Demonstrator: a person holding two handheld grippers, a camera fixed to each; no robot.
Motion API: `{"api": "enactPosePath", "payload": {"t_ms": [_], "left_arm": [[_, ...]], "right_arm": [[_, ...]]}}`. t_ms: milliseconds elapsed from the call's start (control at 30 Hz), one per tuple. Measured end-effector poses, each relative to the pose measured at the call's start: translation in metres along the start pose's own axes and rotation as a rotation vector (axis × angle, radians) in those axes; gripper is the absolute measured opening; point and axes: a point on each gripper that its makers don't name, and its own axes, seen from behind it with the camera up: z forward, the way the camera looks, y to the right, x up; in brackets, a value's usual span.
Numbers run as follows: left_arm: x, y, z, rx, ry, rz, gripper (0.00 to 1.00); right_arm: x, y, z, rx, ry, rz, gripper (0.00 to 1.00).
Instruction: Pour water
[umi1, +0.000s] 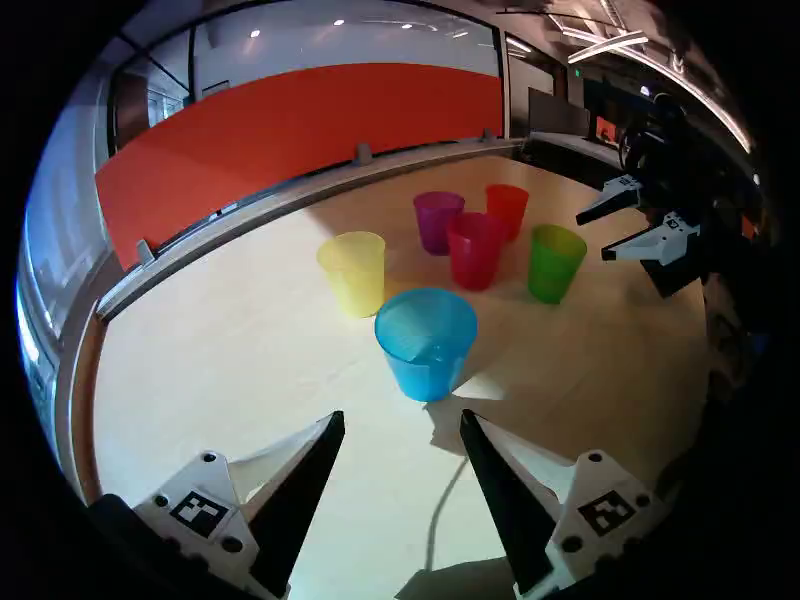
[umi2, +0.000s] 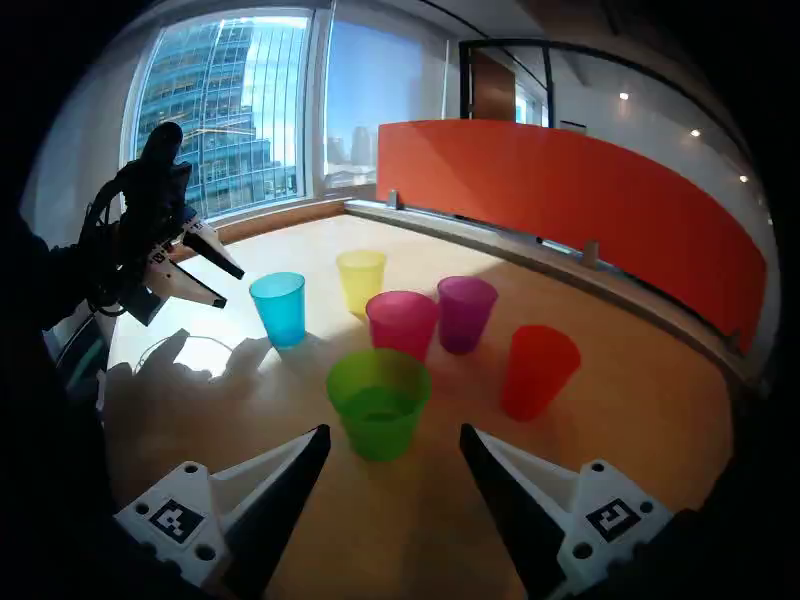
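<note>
Pale wooden tabletop (umi1: 200, 380) ran out to an orange partition (umi1: 300, 130) in your left gripper view. Your left gripper (umi1: 401, 418) stood there with its tongs apart, clamped on nothing; the blue cup (umi1: 426, 342) sat just beyond the tips at 12 o'clock, and the yellow cup (umi1: 352, 272) stood behind it at 11 o'clock. In your right gripper view, your right gripper (umi2: 393, 432) was likewise spread and empty, with the green cup (umi2: 379, 402) near its tips at 12 o'clock, seemingly with a little liquid low inside. Both cups looked like thin, light, slick plastic that would flex, so I'd judge you should take one mid-wall, under the flared rim, and squeeze gently.
</note>
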Motion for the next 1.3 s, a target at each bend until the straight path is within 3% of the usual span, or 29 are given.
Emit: {"api": "enactPosePath", "payload": {"t_ms": [300,600,1000,1300], "left_arm": [[0.006,-0.007,-0.023,0.083,0.086,-0.047,0.85],[0.022,-0.03,-0.046,0.208,0.205,-0.099,0.85],[0.041,-0.045,-0.061,0.313,0.336,-0.149,0.85],[0.058,-0.057,-0.073,0.41,0.433,-0.177,0.85]], "right_arm": [[0.009,0.011,-0.032,-0.091,0.056,0.023,1.0],[0.031,0.034,-0.052,-0.195,0.147,0.07,1.0],[0.044,0.049,-0.058,-0.3,0.23,0.09,1.0],[0.049,0.066,-0.06,-0.42,0.311,0.143,1.0]]}}
